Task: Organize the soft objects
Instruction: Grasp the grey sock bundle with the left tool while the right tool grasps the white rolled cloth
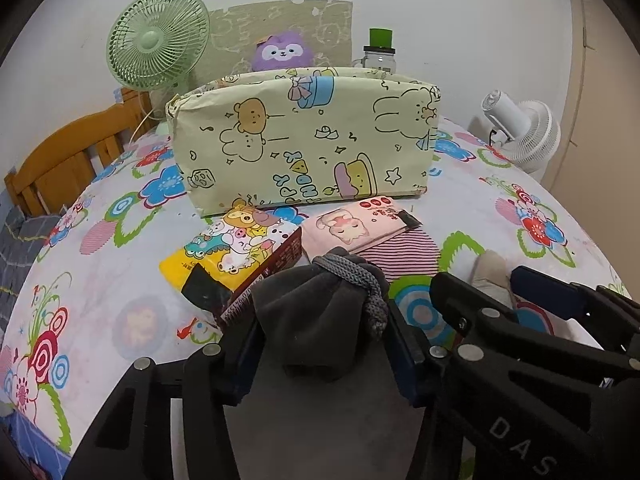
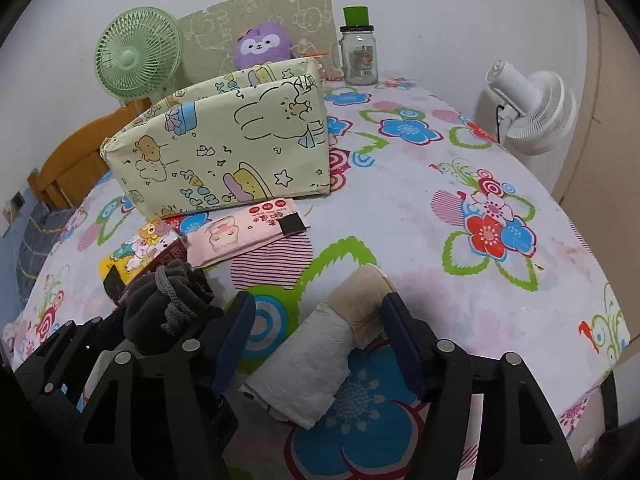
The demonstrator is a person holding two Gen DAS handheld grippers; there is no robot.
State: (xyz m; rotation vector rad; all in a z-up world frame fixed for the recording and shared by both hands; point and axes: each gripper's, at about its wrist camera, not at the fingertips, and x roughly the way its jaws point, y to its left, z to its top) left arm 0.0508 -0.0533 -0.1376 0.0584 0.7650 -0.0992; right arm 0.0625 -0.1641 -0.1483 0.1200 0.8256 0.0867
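Over the flowered tablecloth [image 1: 120,264], my left gripper [image 1: 320,340] clamped a dark grey drawstring pouch [image 1: 320,312], while my right gripper [image 2: 320,332] stood wide apart around a white-and-beige rolled cloth [image 2: 320,356].

Grey drawstring pouch [image 1: 320,312] bunched, cord-tied; white-beige cloth roll [image 2: 324,352] lying on floral sheet.

A home bedroom: a flower-print sheet [image 1: 500,184] covers the surface, a wooden bed frame [image 1: 68,160] stands far left, with a purple plush toy [image 1: 280,51] and green fan [image 1: 158,39] against the far wall.
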